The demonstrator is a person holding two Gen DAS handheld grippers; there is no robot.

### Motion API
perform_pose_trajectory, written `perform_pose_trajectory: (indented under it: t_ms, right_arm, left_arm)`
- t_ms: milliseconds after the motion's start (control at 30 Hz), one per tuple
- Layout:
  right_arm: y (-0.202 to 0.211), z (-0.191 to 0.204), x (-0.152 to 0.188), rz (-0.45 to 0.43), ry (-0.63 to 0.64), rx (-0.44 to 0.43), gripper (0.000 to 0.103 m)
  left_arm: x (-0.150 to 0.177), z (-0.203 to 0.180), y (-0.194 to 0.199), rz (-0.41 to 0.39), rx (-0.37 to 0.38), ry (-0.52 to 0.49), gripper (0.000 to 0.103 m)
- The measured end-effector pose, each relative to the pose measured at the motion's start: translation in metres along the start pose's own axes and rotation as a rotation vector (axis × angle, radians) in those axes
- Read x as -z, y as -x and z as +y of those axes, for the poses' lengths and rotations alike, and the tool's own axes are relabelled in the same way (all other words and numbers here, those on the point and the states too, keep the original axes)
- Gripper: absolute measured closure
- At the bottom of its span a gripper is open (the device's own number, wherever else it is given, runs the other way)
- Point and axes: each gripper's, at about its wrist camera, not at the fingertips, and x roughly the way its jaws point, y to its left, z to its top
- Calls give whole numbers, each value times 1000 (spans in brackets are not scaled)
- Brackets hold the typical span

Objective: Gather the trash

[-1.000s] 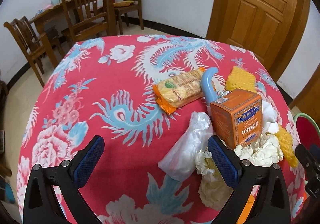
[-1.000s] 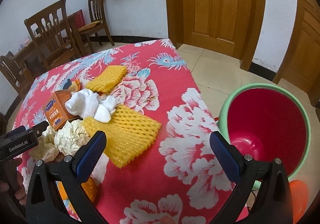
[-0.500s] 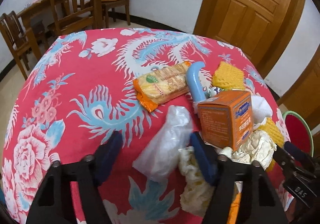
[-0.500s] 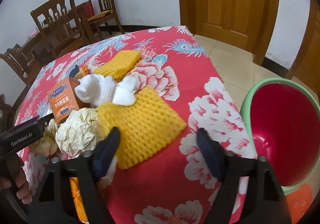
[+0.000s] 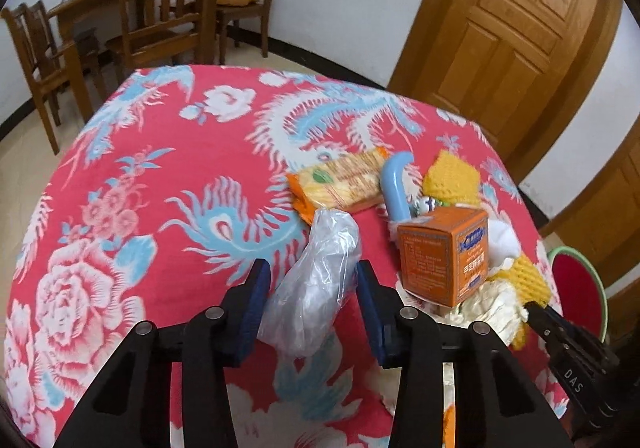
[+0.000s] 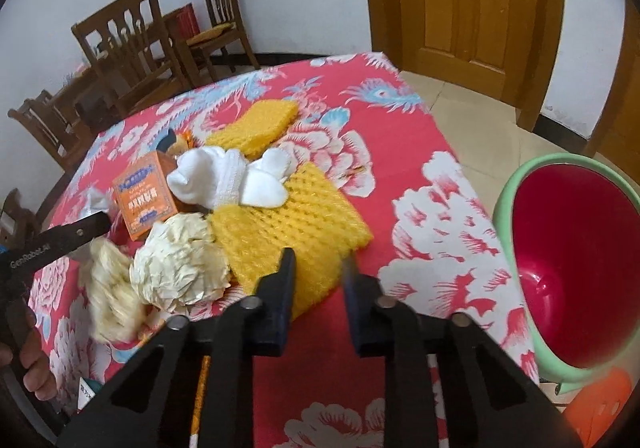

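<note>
Now the left tongs [image 5: 312, 298] straddle a clear plastic bag [image 5: 316, 284] beside the orange box [image 5: 444, 254], not yet clamped. Right tongs [image 6: 318, 288] bracket yellow foam netting [image 6: 288, 236], unclamped. Slippery film could squirt free.

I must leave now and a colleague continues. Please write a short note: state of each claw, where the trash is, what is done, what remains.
Left claw: open around the crumpled clear plastic bag, not yet clamped.
Right claw: open over the near edge of the yellow foam net.
The orange cardboard box, crumpled cream paper ball and white sock lie on the table.
The red bucket with green rim looks empty.
Everything remains.
</note>
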Motion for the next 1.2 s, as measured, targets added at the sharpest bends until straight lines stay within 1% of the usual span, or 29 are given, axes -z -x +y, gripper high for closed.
perform_pose_trajectory:
  t_ms: [200, 567, 667, 700, 733, 933, 1100, 1200]
  right_arm:
    - [16, -8, 2, -26, -24, -5, 93]
    - [63, -21, 4, -123, -59, -4, 94]
    - [77, -28, 4, -151, -68, 1, 94]
    - [82, -30, 4, -162, -71, 6, 94]
    - [86, -32, 5, -171, -73, 10, 94]
    - [107, -48, 8, -213, -100, 32, 94]
    - [119, -64, 12, -232, -125, 43, 94]
    - [124, -71, 15, -238, -140, 52, 94]
  left_arm:
    - [2, -1, 21, -38, 22, 3, 59]
    - [5, -25, 60, -100, 81, -44, 62]
    - [7, -38, 67, -105, 108, -65, 63]
    - [8, -41, 69, -107, 114, -71, 65]
    - [8, -47, 71, -108, 122, -81, 69]
    - [12, -76, 79, -118, 170, -134, 71]
    - [17, -89, 78, -99, 176, -156, 72]
    - [19, -89, 78, -90, 156, -147, 72]
